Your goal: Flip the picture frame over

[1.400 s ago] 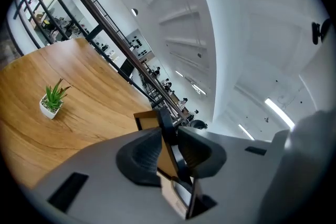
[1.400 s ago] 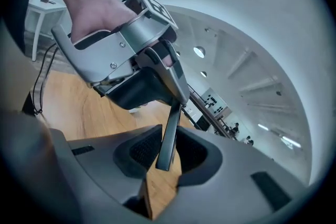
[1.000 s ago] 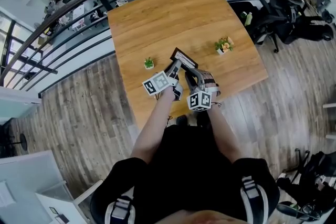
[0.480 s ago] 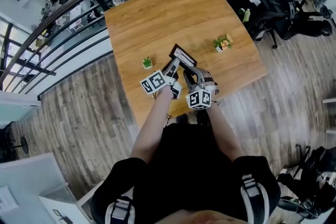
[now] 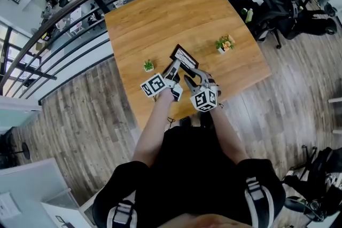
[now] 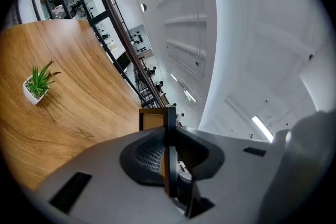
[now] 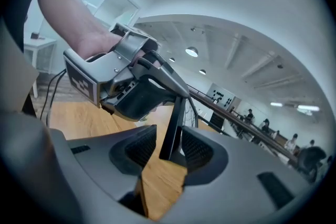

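The picture frame [image 5: 184, 55], black-edged with a brown backing, stands up on edge over the wooden table [image 5: 160, 13] near its front. My left gripper [image 5: 173, 68] is shut on it. In the left gripper view the frame's thin edge [image 6: 169, 118] runs upright between the pads, which have just been closing on it, at the left gripper [image 6: 169, 144]. My right gripper [image 5: 188, 78] is at the frame's near edge. Its jaws have just been opening, and the frame [image 7: 173, 123] stands loose between them at the right gripper [image 7: 170, 147]. The left gripper [image 7: 139, 89] shows there, clamped on the frame from above.
A small green plant in a white pot [image 5: 148, 65] stands left of the grippers and shows as the plant [image 6: 38, 84]. A flowering pot plant [image 5: 225, 43] stands at the right. A dark railing [image 5: 80, 0] runs behind the table, and an office chair [image 5: 288, 13] sits beside it.
The right gripper has rolled a little, its marker cube showing a different tilt. The frame and the left gripper have stayed almost where they were.
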{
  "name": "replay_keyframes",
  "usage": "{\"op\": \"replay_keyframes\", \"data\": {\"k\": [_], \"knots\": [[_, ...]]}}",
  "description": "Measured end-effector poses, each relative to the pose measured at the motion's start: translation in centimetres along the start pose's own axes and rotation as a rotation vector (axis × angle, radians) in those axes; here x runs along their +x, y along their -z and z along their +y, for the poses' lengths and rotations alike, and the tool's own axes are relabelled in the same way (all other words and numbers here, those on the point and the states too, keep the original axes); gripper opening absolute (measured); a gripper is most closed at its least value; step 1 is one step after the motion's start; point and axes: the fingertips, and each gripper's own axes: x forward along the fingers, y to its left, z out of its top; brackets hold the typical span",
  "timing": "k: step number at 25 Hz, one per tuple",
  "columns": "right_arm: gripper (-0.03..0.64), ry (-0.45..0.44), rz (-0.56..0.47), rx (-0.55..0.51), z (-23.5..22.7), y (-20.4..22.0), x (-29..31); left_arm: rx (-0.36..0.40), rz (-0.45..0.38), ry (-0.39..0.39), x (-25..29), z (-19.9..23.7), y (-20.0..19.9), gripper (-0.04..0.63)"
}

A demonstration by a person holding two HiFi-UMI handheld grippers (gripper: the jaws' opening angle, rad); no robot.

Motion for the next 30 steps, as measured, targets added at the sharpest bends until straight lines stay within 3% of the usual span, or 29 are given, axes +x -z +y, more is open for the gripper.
{"op": "replay_keyframes", "data": {"k": [6,11,15,22,30], "knots": [[0.209,-0.131,-0.114,0.308,-0.6,0.2,-0.8,0.057,-0.031,-0.004,-0.7,0.5,-1.5,0.075],[0.213,-0.109,-0.166,0.547,-3.3,1.2,-1.1,0.139,-0.005,-0.022,-1.5,0.6,-2.0,0.075],[0.213,-0.160,-0.160,0.614,-3.9,1.8,-0.8,0.199,0.050,0.016,-1.9,0.2,-1.3,0.075],[0.216,-0.258,-0.128,0.666,-3.4,2.8,-0.2,0.224,0.139,0.079,-2.5,-0.6,0.1,0.075],[0.225,-0.328,-0.132,0.734,-2.9,3.3,-0.1,0.161,0.255,0.147,-3.2,-0.6,2.0,0.075]]}}
